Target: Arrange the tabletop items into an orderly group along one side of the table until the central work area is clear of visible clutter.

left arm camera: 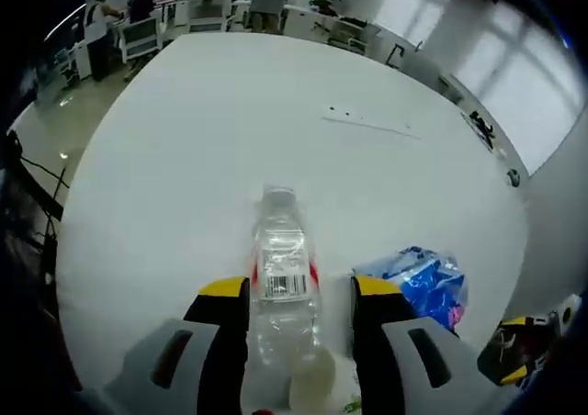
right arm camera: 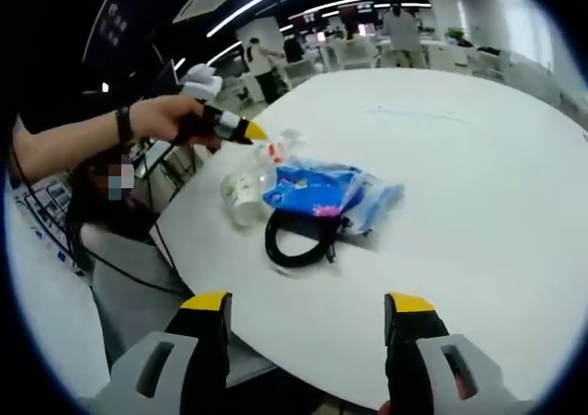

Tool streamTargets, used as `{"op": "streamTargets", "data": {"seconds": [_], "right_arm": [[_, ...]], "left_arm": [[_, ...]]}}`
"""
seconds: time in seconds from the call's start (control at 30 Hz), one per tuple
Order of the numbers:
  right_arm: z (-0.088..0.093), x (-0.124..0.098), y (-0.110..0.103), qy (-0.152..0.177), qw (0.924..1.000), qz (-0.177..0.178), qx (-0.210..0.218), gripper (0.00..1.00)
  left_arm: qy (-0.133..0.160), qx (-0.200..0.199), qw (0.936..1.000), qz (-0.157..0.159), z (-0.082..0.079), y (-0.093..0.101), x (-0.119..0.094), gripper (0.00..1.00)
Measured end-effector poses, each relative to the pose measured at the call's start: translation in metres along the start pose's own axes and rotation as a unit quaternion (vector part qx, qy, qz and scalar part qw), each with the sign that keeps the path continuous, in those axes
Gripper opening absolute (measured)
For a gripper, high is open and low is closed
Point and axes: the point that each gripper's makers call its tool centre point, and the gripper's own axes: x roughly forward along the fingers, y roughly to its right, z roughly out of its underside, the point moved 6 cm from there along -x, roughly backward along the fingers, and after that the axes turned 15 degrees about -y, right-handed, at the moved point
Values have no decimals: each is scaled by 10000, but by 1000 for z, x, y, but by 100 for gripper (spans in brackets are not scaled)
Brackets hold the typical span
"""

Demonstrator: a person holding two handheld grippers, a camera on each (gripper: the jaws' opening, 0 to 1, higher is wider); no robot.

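Between my left gripper's [left arm camera: 300, 297] yellow-tipped jaws, in the left gripper view, lies a clear plastic bottle [left arm camera: 280, 286] with a barcode label and a red band. It lies on its side on the white table [left arm camera: 230, 130], pointing away from me, and the jaws stand close on either side of its body, so I read the claw as clasped around it. Just beside the right jaw sits a blue plastic bag [left arm camera: 424, 281], crumpled, near the table's edge. A pale round cup end [left arm camera: 312, 389] shows low between the jaws; I cannot tell whether it touches the bottle. Further across the table runs a thin line of small marks [left arm camera: 367, 121]. At the lower right corner I see part of the other gripper [left arm camera: 516, 351].

From the right gripper view, my right gripper [right arm camera: 308, 307] hangs over the near table edge [right arm camera: 478, 250] with its jaws spread wide and nothing between them. Ahead, the cluster sits at the table's left rim: the bottle [right arm camera: 262, 162], the white cup [right arm camera: 241, 193] lying on its side, the blue bag [right arm camera: 326, 190] touching them, and a black looped cable [right arm camera: 294, 241] just beside the bag. A hand [right arm camera: 165, 117] brings the left gripper [right arm camera: 234, 128] to the bottle from the left, its yellow tip at the bottle's end
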Motion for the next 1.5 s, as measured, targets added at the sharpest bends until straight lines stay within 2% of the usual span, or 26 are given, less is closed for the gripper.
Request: {"op": "streamTargets", "data": {"seconds": [0.23, 0.53, 0.93, 1.23, 1.33, 1.4, 1.43, 1.5], "right_arm": [[2, 0, 2, -49, 10000, -12, 9, 69], [3, 1, 3, -93, 9999, -40, 8, 69], [3, 1, 6, -80, 9999, -46, 41, 69], [6, 2, 5, -119, 9999, -57, 56, 69], [5, 1, 5, -110, 9999, -44, 79, 69], [6, 1, 7, -105, 9999, -35, 98, 69], [7, 1, 7, -106, 9999, -34, 111, 69], [8, 0, 8, -110, 9999, -15, 119, 69]], "left_arm": [[-27, -47, 10000, -58, -1, 1, 4, 43], [-49, -68, 9999, -86, -12, -6, 17, 44], [50, 99, 9996, -255, -17, -9, 31, 46], [-160, 243, 9990, -351, -23, -9, 47, 47], [-212, 284, 9987, -374, -21, -4, 48, 47], [-167, 334, 9985, -389, -20, -1, 48, 40], [-125, 450, 9983, -348, -21, 0, 48, 39], [-91, 358, 9986, -375, -23, -1, 48, 38]]}}
